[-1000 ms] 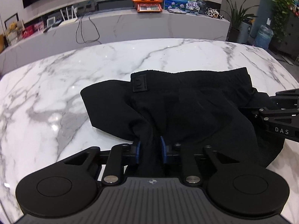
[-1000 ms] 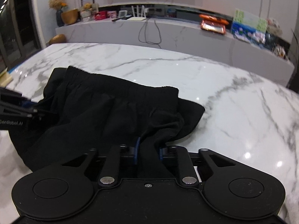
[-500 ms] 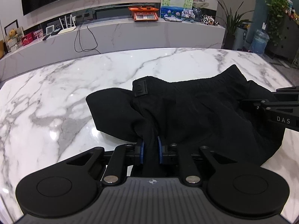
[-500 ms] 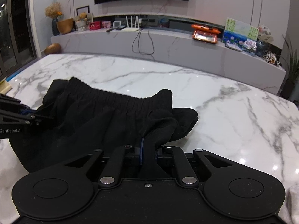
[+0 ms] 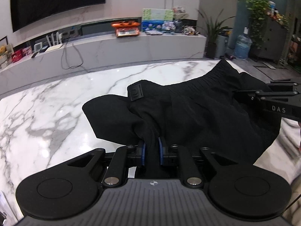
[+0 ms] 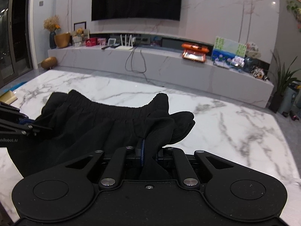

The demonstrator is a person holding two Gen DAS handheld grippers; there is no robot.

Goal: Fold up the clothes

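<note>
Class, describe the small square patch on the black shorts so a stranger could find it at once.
Start at the white marble table and find the black shorts bunched on it, gripped by the left gripper. Follow the ribbed elastic waistband to its left end. The patch sits there: smooth, stiff and square, unlike the gathered fabric around it.

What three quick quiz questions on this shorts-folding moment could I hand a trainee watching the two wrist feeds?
1. True or false: both the left gripper and the right gripper are shut on the black shorts.
2. Multiple choice: the square patch on the shorts sits on the (a) waistband, (b) leg hem, (c) pocket.
3. Fill in: the shorts hang above a white ____ table.

Key: 1 true; 2 a; 3 marble.
</note>
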